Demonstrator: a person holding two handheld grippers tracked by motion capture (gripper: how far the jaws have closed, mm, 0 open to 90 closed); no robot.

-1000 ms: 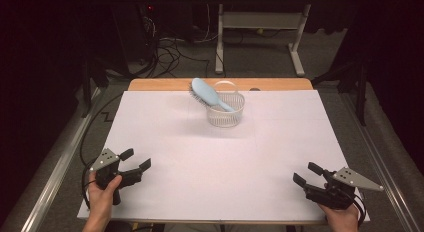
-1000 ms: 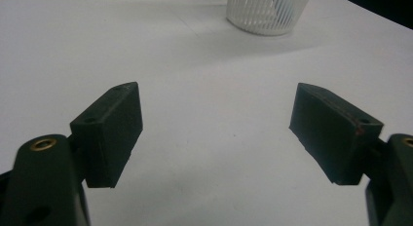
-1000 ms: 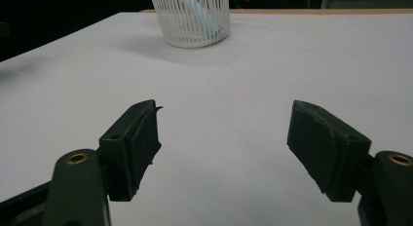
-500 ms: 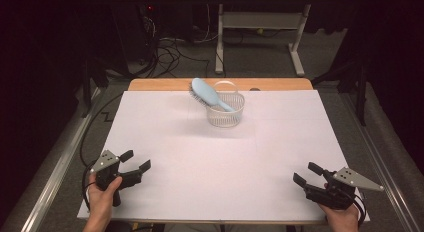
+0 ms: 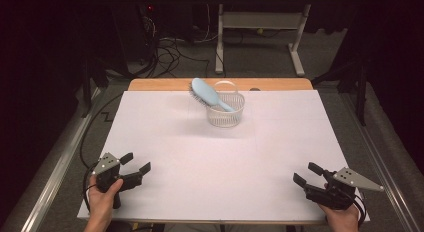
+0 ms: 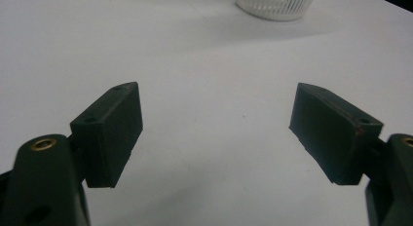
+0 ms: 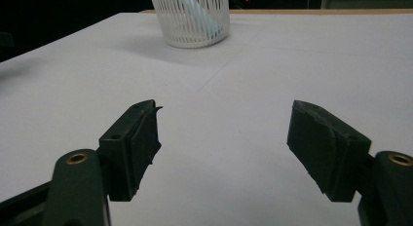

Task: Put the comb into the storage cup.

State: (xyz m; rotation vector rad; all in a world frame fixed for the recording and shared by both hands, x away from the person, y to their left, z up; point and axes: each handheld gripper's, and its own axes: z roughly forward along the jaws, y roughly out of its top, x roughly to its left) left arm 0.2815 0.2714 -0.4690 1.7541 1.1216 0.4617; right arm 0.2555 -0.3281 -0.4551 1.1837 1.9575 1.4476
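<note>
A light blue hairbrush stands slanted in a small white slatted basket at the far middle of the white table, its head sticking out up and to the left. My left gripper rests at the near left corner, open, nothing between its jaws. At the near right corner my right gripper is open too, with bare table between its jaws. The basket's lower wall shows far ahead in the left gripper view. In the right gripper view the basket stands far off, the brush handle visible through its slats.
A strip of wooden tabletop shows beyond the white sheet. Past the table are cables on the floor and a white metal frame. Metal rails run along both sides of the table.
</note>
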